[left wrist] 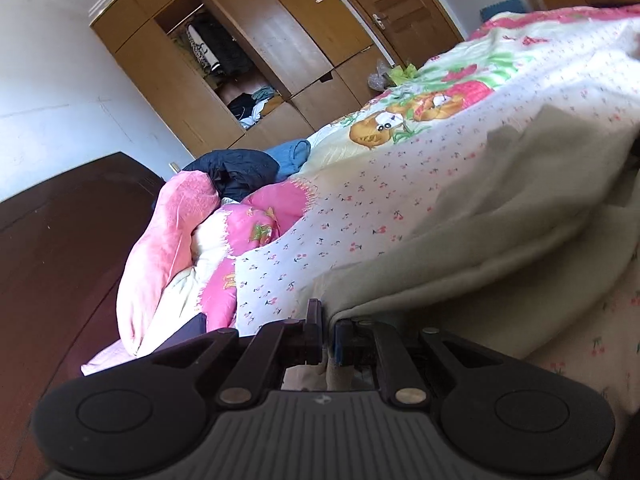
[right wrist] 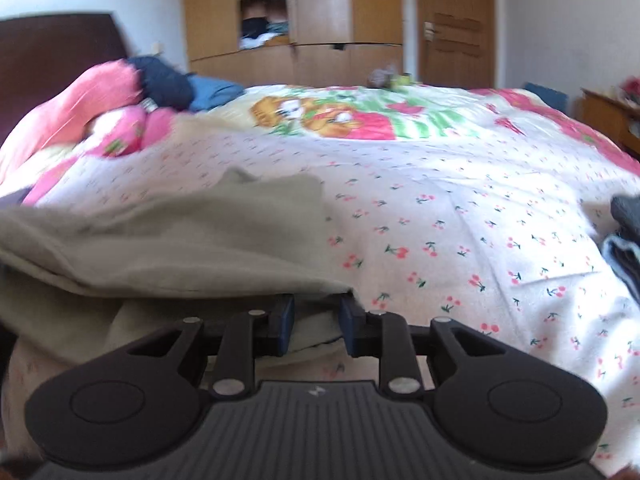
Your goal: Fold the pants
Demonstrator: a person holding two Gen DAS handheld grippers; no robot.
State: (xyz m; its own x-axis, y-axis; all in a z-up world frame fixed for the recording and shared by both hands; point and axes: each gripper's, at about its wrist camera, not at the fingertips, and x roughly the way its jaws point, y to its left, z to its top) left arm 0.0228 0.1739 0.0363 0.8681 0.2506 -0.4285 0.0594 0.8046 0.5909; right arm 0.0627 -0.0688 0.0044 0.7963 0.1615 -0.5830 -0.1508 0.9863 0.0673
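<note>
Both tongs grip the grey pants (right wrist: 168, 236): left gripper (left wrist: 328, 336) pinched tight, right gripper (right wrist: 316, 322) narrowly clamping an edge; I judge folding barely underway.

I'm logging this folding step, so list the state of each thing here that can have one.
Left claw: shut on the pants' edge.
Right claw: partly open, cloth between the fingers, grip unclear.
Pants: beige, lifted at the near edge, draped over the bedsheet.
Wardrobe: one door open, clothes inside.
Room door: closed.
Pink blanket: bunched near the headboard.
</note>
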